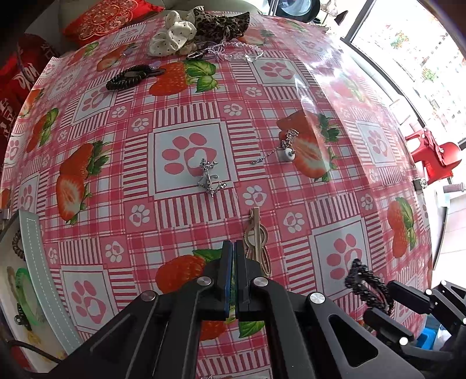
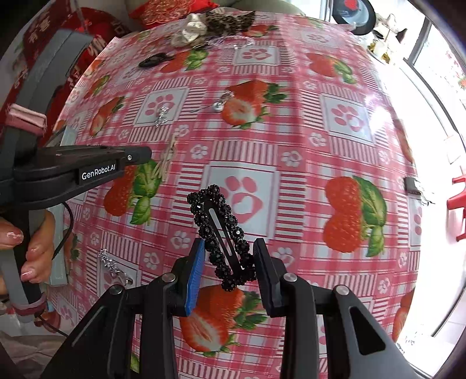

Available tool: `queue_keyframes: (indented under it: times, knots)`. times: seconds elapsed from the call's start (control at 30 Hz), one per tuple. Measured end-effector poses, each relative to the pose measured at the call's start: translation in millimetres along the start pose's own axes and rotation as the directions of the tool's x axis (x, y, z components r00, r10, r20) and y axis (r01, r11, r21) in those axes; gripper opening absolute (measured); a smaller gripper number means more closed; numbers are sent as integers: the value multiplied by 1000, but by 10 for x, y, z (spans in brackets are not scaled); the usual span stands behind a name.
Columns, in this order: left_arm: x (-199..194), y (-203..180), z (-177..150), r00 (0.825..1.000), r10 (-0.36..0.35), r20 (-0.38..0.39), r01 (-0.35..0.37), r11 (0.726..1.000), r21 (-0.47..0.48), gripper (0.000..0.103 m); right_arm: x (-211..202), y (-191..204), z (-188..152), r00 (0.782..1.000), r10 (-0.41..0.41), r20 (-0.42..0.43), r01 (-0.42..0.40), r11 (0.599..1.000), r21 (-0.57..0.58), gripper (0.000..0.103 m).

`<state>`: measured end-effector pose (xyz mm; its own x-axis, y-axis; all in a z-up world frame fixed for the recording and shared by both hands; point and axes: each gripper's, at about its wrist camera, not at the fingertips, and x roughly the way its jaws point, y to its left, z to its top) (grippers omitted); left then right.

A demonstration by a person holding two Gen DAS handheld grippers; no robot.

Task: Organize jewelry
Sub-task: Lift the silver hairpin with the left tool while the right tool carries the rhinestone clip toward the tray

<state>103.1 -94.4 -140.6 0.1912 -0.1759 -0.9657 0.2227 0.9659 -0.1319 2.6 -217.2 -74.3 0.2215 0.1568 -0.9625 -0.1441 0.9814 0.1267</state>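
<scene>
Right gripper [image 2: 227, 262]: jaws set moderately apart, one blue-padded finger [image 2: 194, 277] to the left and one black finger to the right, with the black beaded hair clip [image 2: 222, 237] standing between them. The clip's lower end lies in the gap; whether the pads actually press it cannot be told. In the left wrist view the same clip [image 1: 368, 284] shows at the tip of the right gripper [image 1: 387, 300], lifted just above the desk [image 1: 291, 96].

Left gripper [image 1: 234, 280]: jaws drawn together to a thin slit, nothing visible between them. In the right wrist view it [image 2: 137, 156] reaches in from the left, held by a hand [image 2: 35, 247] with painted nails.

Items on the desk, covered in a pink checked cloth with strawberries and paw prints:
- Beige hair clip [image 1: 256, 239], just ahead of the left gripper, also seen as [image 2: 167, 159].
- Silver chain piece [image 1: 209, 177], on a paw-print square further out.
- Silver chain with a white bead [image 1: 287, 148], on a strawberry print to the right of it.
- Dark beaded bracelet [image 1: 129, 77], near the far left.
- Cream dotted scrunchie [image 1: 171, 35] and leopard-print scrunchie [image 1: 221, 24], touching at the far edge, with a clear bead strand [image 1: 238, 52] just in front.
- Small silver piece [image 2: 112, 265], near the left edge in the right wrist view.

Tray [image 1: 35, 262]: pale stitched rim at the desk's left edge; contents partly visible, including a green ring [image 1: 26, 294].
</scene>
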Motion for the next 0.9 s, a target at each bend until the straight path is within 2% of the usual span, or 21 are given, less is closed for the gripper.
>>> queue_keyframes:
  times: [0.23,0.27,0.3,0.47,0.6,0.73,0.77,0.8,0.9]
  knots:
    - [-100,-55,-11,1000,0,-11,0,1000,-6,7,-64,-142,7,1000,6,14,-7,999,40,37]
    - [-123,-50,-14,1000,0,-11,0,1000,-14,42,-65,-151,9,1000,7,16,-8,999,43,37]
    - [-117,-62,18,1000,2,-20,-3,1000,-19,102,-69,-164,11,1000,9,18,-10,999,47,37]
    - [56,-70,19,999,38,-4,-39,999,-16,103,-77,-218,17,1000,18,23,-19,998,68,37]
    - [283,-94,42,994,107,-7,-108,994,-30,103,-77,-257,13,1000,18,25,-19,997,78,37]
    - [466,-135,63,993,119,-5,-119,993,-10,103,-89,-304,7,1000,13,25,-15,996,87,37]
    - [517,-163,60,993,122,-9,-122,993,1,101,-89,-314,4,1000,12,25,-14,996,88,37]
    - [589,-193,60,992,121,-19,-121,993,13,91,-86,-322,3,1000,11,24,-13,996,89,37]
    - [742,-258,63,993,115,-23,-115,993,22,81,-80,-336,-3,1000,9,22,-11,996,94,37]
